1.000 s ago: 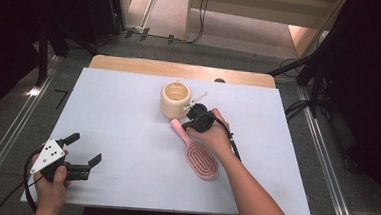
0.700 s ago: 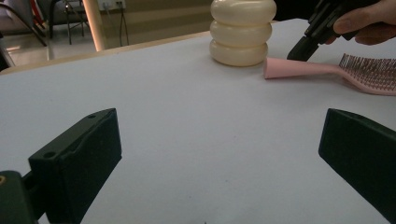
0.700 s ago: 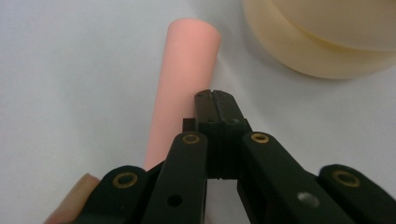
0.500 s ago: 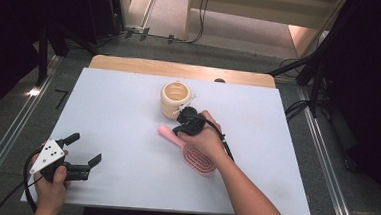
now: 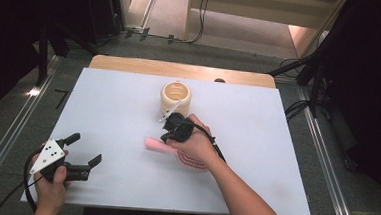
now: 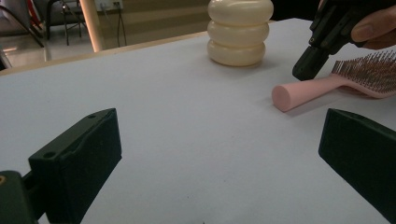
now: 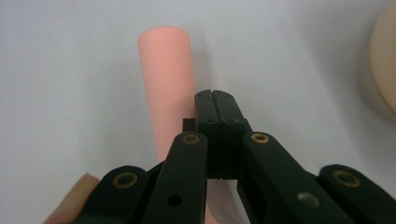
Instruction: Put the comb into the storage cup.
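Observation:
A pink hairbrush lies on the white table, handle pointing left, with its bristled head partly under the right hand. My right gripper is shut with nothing between its jaws. Its tip sits close against the side of the pink handle; I cannot tell if it touches. In the left gripper view the brush lies bristles up under the right gripper. My left gripper stands open and empty near the front left corner, its jaws wide apart.
A cream ribbed ring-shaped holder stands upright just behind the right hand, also seen as a cream holder in the left gripper view. A wooden strip edges the table's far side.
The right hand has moved left and toward the front with its gripper shut. The brush has swung round so its handle now points left. The left gripper has not moved.

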`<state>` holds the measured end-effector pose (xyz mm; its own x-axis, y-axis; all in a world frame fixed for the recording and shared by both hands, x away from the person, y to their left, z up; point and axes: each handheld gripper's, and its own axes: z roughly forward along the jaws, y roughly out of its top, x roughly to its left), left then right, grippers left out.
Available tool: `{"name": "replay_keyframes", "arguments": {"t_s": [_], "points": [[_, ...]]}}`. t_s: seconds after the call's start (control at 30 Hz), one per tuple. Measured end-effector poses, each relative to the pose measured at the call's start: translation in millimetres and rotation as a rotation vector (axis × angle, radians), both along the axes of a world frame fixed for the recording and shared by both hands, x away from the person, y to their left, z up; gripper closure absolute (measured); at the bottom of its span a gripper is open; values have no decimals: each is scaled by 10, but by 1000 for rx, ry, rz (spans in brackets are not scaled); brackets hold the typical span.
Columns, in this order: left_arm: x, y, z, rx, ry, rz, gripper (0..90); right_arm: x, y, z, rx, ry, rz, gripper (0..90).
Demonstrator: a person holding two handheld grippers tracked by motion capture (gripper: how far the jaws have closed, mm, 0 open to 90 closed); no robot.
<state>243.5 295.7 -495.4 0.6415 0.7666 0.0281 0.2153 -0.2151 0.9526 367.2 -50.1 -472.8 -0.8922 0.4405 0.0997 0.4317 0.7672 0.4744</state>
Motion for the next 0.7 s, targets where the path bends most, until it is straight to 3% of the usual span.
{"name": "replay_keyframes", "arguments": {"t_s": [0.7], "points": [[5,-8,-2,9,7,-9,0,-297,219,10,-22,22,183,878]]}}
